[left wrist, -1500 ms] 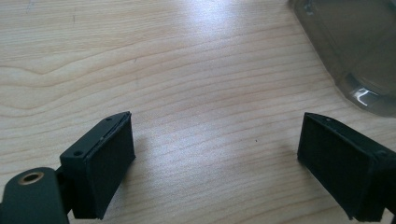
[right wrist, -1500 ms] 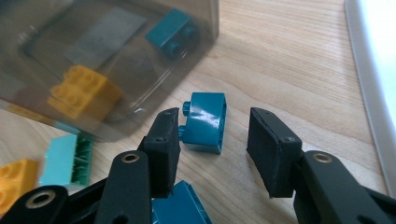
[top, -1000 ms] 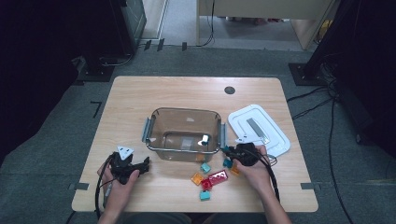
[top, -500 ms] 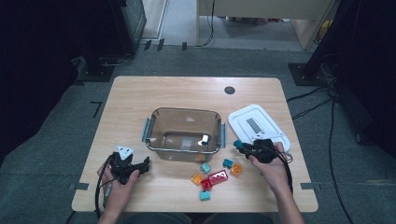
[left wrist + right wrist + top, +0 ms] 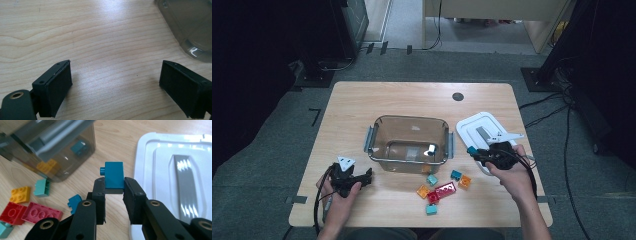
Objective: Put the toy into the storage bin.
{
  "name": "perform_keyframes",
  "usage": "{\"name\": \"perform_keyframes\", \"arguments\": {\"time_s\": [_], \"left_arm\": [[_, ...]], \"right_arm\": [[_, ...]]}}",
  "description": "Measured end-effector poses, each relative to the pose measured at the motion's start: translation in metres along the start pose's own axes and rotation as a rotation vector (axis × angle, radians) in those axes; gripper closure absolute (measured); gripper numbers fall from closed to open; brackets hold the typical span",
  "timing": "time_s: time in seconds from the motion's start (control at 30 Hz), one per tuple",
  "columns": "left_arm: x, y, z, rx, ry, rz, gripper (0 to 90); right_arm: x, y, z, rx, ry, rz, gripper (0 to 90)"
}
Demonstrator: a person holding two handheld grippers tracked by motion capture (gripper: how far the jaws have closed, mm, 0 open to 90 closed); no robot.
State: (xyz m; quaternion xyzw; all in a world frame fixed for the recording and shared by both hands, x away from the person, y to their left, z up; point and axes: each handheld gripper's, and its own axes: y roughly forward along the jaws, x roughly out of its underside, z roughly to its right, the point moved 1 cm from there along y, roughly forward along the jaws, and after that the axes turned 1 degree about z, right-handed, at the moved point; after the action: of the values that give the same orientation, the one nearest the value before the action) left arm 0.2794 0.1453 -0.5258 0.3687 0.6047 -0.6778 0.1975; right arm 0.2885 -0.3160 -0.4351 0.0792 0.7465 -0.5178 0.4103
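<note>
The teal brick (image 5: 114, 174), bearing no readable writing, sits pinched in the right hand-held gripper (image 5: 114, 187); the left hand-held gripper (image 5: 115, 86) gapes empty.

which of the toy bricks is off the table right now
The dark teal brick, clamped in the right gripper; the other loose bricks lie on the wooden table.

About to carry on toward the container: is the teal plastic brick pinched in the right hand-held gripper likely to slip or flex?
The teal plastic brick looks rigid and moulded, so it probably won't flex. Its glossy flat sides may be somewhat slippery, and the right hand-held gripper pinches only its lower part, so it might pivot. It's small, so likely light.
</note>
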Motion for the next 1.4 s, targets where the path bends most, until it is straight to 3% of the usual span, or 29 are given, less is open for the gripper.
{"name": "perform_keyframes", "arguments": {"time_s": [0.37,0.63,1.03,1.4], "left_arm": [[0.000,0.000,0.000,-0.001,-0.001,0.003,10.6],[0.000,0.000,0.000,-0.001,0.000,0.001,10.6],[0.000,0.000,0.000,0.000,-0.001,0.002,10.6],[0.000,0.000,0.000,0.000,-0.002,0.002,10.6]], "right_arm": [[-0.045,-0.026,-0.013,0.039,-0.073,-0.005,73.3],[-0.070,-0.034,-0.029,-0.002,-0.111,0.029,73.3],[-0.096,-0.006,-0.065,-0.064,-0.187,0.021,73.3],[-0.109,0.031,-0.090,-0.107,-0.228,-0.031,73.3]]}}
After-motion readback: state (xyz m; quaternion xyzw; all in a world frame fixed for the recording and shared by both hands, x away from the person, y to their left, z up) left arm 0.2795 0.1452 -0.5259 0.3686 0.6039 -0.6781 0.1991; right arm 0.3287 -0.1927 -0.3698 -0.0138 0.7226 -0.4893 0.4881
